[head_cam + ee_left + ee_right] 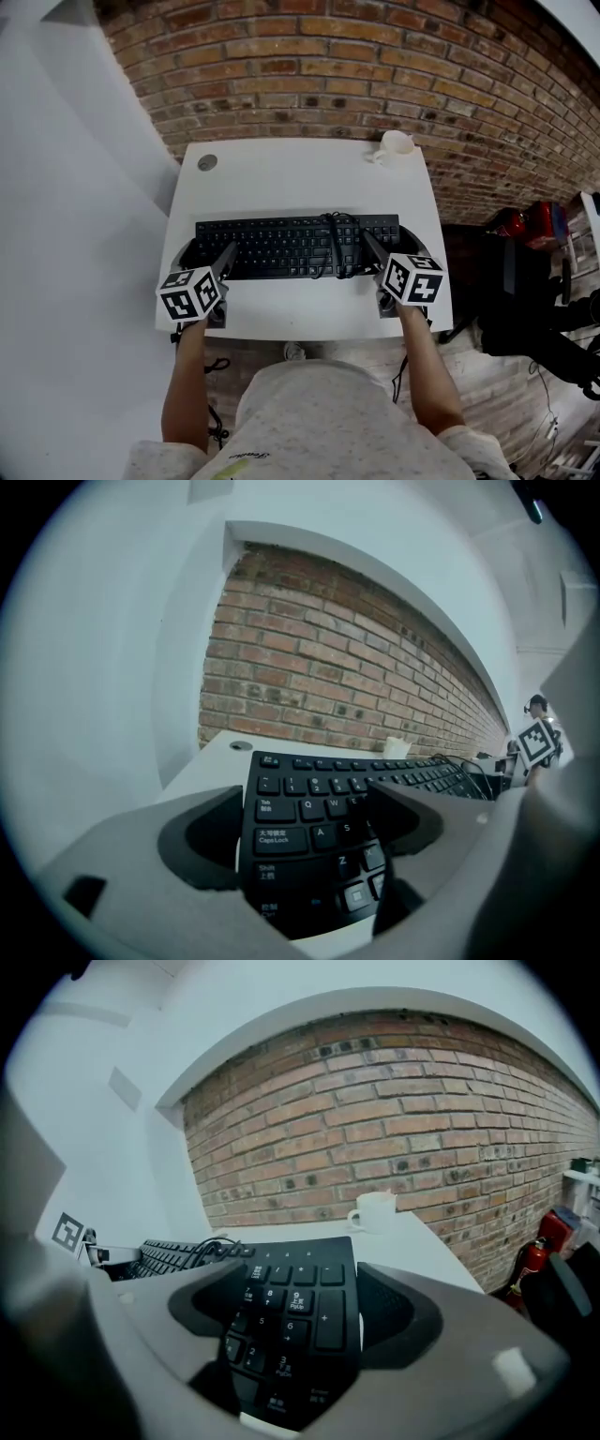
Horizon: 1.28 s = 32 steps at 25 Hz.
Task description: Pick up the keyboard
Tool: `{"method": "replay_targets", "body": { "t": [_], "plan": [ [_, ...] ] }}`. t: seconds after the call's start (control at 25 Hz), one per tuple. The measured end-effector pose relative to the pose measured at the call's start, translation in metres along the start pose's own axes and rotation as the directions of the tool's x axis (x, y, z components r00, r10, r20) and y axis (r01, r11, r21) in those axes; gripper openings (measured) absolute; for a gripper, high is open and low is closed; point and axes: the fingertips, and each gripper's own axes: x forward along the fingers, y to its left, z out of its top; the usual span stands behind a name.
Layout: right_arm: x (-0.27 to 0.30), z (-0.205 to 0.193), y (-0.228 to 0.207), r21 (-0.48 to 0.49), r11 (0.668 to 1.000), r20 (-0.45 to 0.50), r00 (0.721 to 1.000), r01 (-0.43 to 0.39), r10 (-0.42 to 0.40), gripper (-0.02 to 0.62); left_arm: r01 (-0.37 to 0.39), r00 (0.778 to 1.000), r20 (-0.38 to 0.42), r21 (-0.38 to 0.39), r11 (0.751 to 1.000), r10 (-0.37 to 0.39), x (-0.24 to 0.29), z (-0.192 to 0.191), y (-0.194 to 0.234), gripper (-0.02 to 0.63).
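A black keyboard (281, 246) lies flat across the white table (300, 178), with its cable bundled on top right of middle (337, 246). My left gripper (204, 251) straddles its left end, one jaw outside the edge and the other over the keys. In the left gripper view that gripper (302, 794) stands open around the keyboard (309, 808), a thin gap showing at the outer jaw. My right gripper (389, 246) straddles the numpad end the same way. In the right gripper view it (292, 1274) is open over the keyboard (291, 1316).
A white mug (396, 143) stands at the table's back right corner, against the brick wall (375, 66). A round cable hole (207, 162) is at the back left. A red fire extinguisher (534, 220) and dark clutter sit on the floor to the right.
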Motion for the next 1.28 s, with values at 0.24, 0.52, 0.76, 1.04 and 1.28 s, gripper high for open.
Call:
{"method": "replay_targets", "body": {
  "t": [0.24,0.52,0.76,1.04,1.28],
  "plan": [
    [-0.023,0.039,0.005,-0.012,0.999,0.109,0.994,-0.03,0.031,0.374,-0.015,0.993,0.122,0.058,0.998,0.008,-0.024,0.048,-0.02,0.403],
    [-0.07,0.088,0.009,-0.047,0.997,0.234,0.97,-0.054,0.064,0.374,-0.034,0.97,0.241,0.096,0.995,0.01,-0.067,0.096,-0.056,0.403],
    [-0.12,0.118,0.012,-0.075,0.995,0.322,0.943,-0.062,0.084,0.374,-0.046,0.943,0.332,0.118,0.992,0.004,-0.109,0.125,-0.089,0.405],
    [-0.132,0.123,0.019,-0.124,0.992,0.401,0.912,-0.033,0.081,0.373,-0.026,0.906,0.422,0.124,0.992,-0.029,-0.112,0.128,-0.087,0.407],
    [-0.134,0.122,0.018,-0.132,0.991,0.422,0.903,-0.025,0.079,0.373,-0.023,0.894,0.447,0.134,0.991,-0.039,-0.111,0.128,-0.088,0.408]
  ]
}}
